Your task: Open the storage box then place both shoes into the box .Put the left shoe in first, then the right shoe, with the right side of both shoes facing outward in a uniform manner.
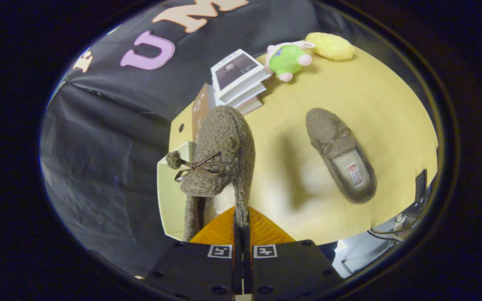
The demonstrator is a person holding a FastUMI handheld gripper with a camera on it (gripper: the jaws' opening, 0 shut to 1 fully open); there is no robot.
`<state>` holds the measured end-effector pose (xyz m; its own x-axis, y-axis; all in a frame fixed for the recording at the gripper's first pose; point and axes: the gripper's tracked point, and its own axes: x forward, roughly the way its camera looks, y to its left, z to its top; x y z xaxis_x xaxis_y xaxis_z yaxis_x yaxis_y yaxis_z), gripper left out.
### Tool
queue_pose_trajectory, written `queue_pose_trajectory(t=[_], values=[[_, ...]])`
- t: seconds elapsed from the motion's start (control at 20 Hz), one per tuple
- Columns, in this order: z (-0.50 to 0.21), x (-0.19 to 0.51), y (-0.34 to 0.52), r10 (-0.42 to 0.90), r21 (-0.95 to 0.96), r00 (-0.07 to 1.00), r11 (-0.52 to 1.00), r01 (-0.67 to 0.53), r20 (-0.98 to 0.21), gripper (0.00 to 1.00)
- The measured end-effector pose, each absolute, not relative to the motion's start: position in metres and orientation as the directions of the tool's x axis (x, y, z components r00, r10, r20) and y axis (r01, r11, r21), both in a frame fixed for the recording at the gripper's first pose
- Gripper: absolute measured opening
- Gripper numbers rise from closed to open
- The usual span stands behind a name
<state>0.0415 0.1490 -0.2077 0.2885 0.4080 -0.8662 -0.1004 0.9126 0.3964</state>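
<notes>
My gripper [241, 221] is shut on the side wall of a brown fuzzy shoe [220, 159], pinching its edge between both fingers. The shoe hangs in the air with its toe pointing away and its bow and pompom toward the pale storage box [170, 196], which lies partly hidden under the shoe at the table's edge. A second brown fuzzy shoe [340, 154] lies flat on the yellow table [383, 104] off to the other side, its opening facing up and its toe pointing away.
A stack of books [241, 79] sits beyond the held shoe, with a brown booklet [201, 110] leaning beside it. A green plush toy [289, 58] and a yellow cushion-like thing [331, 45] lie at the far side. Cables [396, 223] hang past the near table edge.
</notes>
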Motion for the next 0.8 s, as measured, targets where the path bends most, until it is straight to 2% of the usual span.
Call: queue_pose_trajectory(t=[0.2,0.35,0.6,0.8], values=[[-0.180,0.026,0.213,0.516,0.491,0.270,0.857,-0.157,-0.813,0.05],[-0.190,0.018,0.255,0.535,0.503,0.230,0.844,-0.184,-0.813,0.05],[-0.242,-0.004,0.304,0.458,0.418,0.157,0.878,-0.233,-0.875,0.05],[-0.288,-0.004,0.319,0.328,0.277,0.176,0.924,-0.264,-0.928,0.05]])
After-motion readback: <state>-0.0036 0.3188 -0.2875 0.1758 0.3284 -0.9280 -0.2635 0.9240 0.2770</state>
